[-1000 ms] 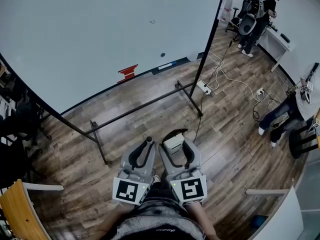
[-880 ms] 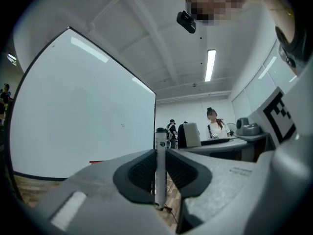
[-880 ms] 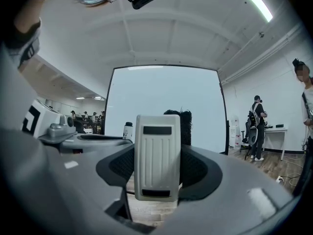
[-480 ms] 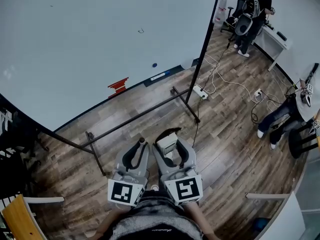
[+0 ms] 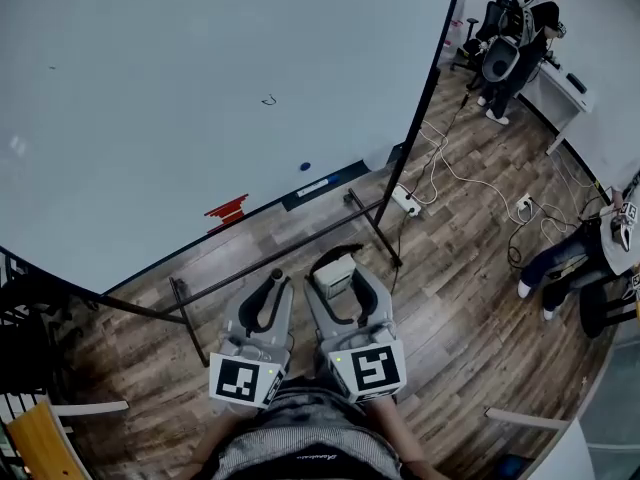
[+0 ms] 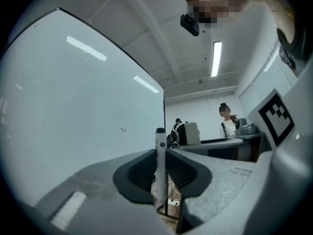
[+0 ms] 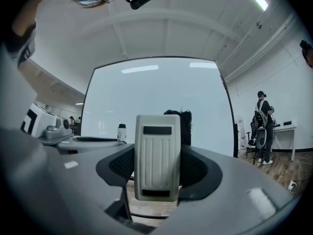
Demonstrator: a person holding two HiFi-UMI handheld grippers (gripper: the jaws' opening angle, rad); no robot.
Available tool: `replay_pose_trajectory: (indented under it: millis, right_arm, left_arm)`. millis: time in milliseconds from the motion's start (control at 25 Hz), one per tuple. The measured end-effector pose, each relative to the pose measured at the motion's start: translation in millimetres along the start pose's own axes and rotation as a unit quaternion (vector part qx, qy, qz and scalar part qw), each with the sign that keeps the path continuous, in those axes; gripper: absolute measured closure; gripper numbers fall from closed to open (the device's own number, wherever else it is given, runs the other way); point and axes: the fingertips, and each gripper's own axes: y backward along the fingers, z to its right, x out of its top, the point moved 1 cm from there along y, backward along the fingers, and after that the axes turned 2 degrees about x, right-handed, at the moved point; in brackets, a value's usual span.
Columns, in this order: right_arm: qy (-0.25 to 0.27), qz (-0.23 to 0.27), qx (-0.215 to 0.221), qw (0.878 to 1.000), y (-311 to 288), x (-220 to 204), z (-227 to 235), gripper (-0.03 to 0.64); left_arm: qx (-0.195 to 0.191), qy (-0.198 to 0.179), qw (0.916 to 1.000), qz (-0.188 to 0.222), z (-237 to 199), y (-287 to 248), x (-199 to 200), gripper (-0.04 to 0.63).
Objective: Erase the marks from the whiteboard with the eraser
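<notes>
A large whiteboard (image 5: 180, 98) on a black stand fills the upper left of the head view, with a small dark mark (image 5: 268, 100) on it; the same mark (image 6: 123, 129) shows in the left gripper view. My right gripper (image 5: 342, 271) is shut on a white eraser (image 5: 335, 273) with a black felt side, whose ribbed back (image 7: 157, 155) faces the camera in the right gripper view. My left gripper (image 5: 273, 280) is shut on an upright marker pen (image 6: 160, 168). Both grippers are held low and close to my body, well short of the board.
On the board's tray lie a red item (image 5: 228, 210) and a small blue dot (image 5: 305, 166) above it. The stand's black floor bars (image 5: 270, 263) run just ahead of the grippers. Cables and a power strip (image 5: 407, 200) lie on the wood floor. People stand at desks at far right (image 5: 520, 38).
The view has shifted so the board and its mark sit lower and nearer the middle. Both grippers keep their hold and stay close to my body.
</notes>
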Motion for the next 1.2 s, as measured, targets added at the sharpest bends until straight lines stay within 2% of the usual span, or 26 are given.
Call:
replay_pose_trajectory:
  millis: [680, 1000, 1200]
  right_arm:
    - [-0.008, -0.013, 0.05, 0.999, -100, -1, 98, 0.367]
    - [-0.007, -0.014, 0.086, 0.996, -143, -9, 100, 0.368]
    - [-0.004, -0.02, 0.085, 0.996, -162, -6, 103, 0.368]
  left_arm:
    - [0.048, 0.001, 0.9988, -0.005, -34, -128, -4, 0.523]
    - [0.081, 0.004, 0.9965, -0.019, -61, -141, -17, 0.523]
    - [0.09, 0.007, 0.9958, -0.016, -80, -150, -16, 0.523]
